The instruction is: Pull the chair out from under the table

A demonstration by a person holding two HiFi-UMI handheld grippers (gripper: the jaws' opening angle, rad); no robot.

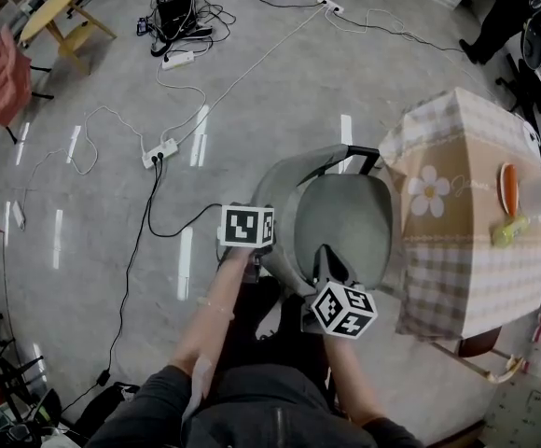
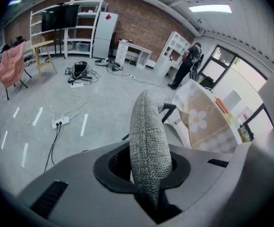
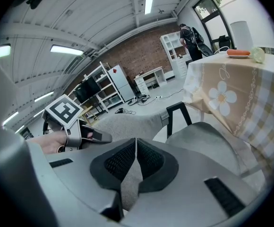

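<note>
— Grey floor [image 1: 93, 73] upper left carries cables [image 1: 182, 21] and a power strip [image 1: 159, 152]. Where's the chair [image 1: 345, 217]?
— Mid-frame, seat just beside the clothed surface [image 1: 457, 278], person's legs [image 1: 252, 343] right behind.
— Grips?
— Left hand-held gripper [image 2: 149, 174] clamped on the backrest [image 2: 149, 131] edge; right hand-held gripper [image 3: 134, 167] pinching it, barely parted. Head view's marker cubes [image 1: 343, 308] hide both jaws.

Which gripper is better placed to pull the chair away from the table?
Left. The left gripper is clamped on the backrest edge of the chair. The right gripper has its jaws almost together over the fabric, with no clear hold.
</note>
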